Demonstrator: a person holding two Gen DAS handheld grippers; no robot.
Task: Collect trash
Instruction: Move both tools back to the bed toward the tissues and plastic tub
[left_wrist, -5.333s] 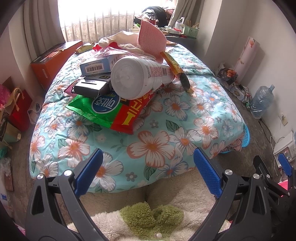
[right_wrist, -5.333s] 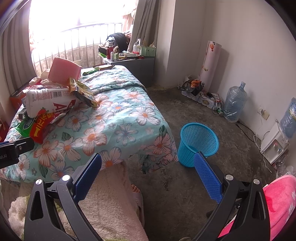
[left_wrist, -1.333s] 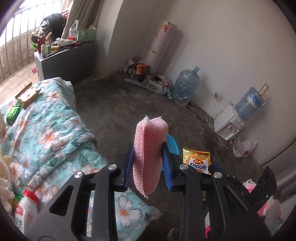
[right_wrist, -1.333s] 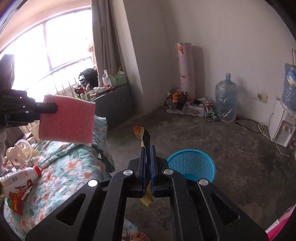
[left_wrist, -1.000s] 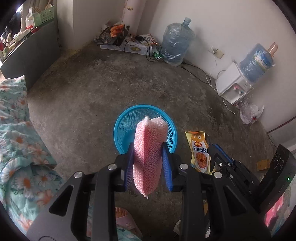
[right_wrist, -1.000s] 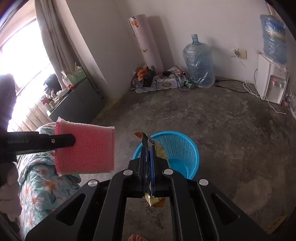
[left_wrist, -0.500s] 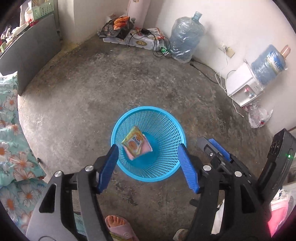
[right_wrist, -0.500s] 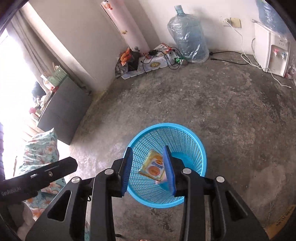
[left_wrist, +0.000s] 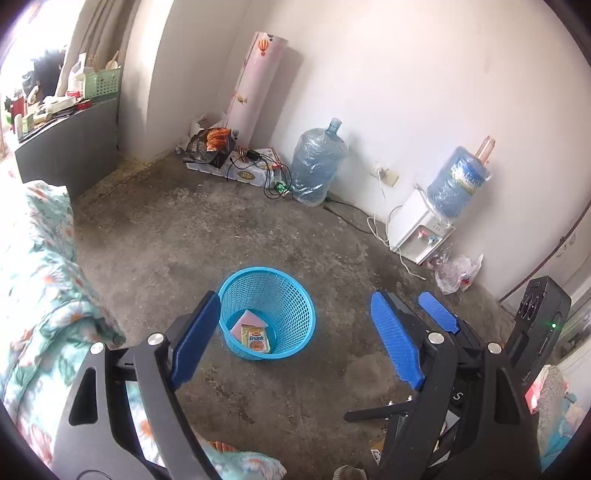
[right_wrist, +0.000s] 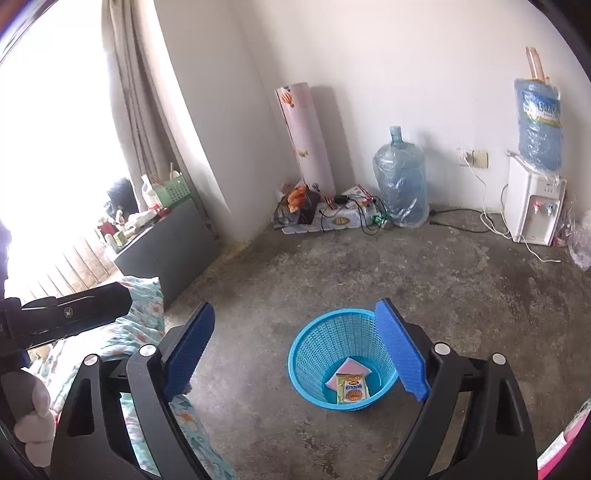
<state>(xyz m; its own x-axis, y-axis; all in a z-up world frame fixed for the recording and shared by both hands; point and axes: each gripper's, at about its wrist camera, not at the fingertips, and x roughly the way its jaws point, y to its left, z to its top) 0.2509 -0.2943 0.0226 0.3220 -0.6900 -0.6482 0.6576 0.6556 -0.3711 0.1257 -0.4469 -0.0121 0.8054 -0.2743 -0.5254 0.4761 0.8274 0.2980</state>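
A blue mesh basket (left_wrist: 295, 314) (right_wrist: 314, 354) stands on the concrete floor. A pink sponge (left_wrist: 249, 318) (right_wrist: 351, 367) lies at its bottom, and a yellow snack packet (left_wrist: 257, 338) (right_wrist: 353, 392) rests partly on top of the sponge. My left gripper (left_wrist: 295, 343) hangs above and short of the basket; its jaws are opening and nothing is between them. My right gripper (right_wrist: 295, 352) is also above the basket, jaws opening wide and empty. One of its blue pads (left_wrist: 438, 312) shows in the left wrist view. The left gripper's black side (right_wrist: 74, 310) shows in the right wrist view.
A bed with a floral quilt (left_wrist: 37, 277) (right_wrist: 140, 317) borders the left. Along the far wall stand a rolled pink mat (left_wrist: 255, 85), a water bottle (left_wrist: 317, 170), cables (left_wrist: 255, 166) and a water dispenser (left_wrist: 424, 232). A grey cabinet (left_wrist: 66, 147) is at the back left.
Both grippers let go: the sponge and the snack packet fell into the basket. The jaws spread wide, and both grippers rose and drew back from the basket.
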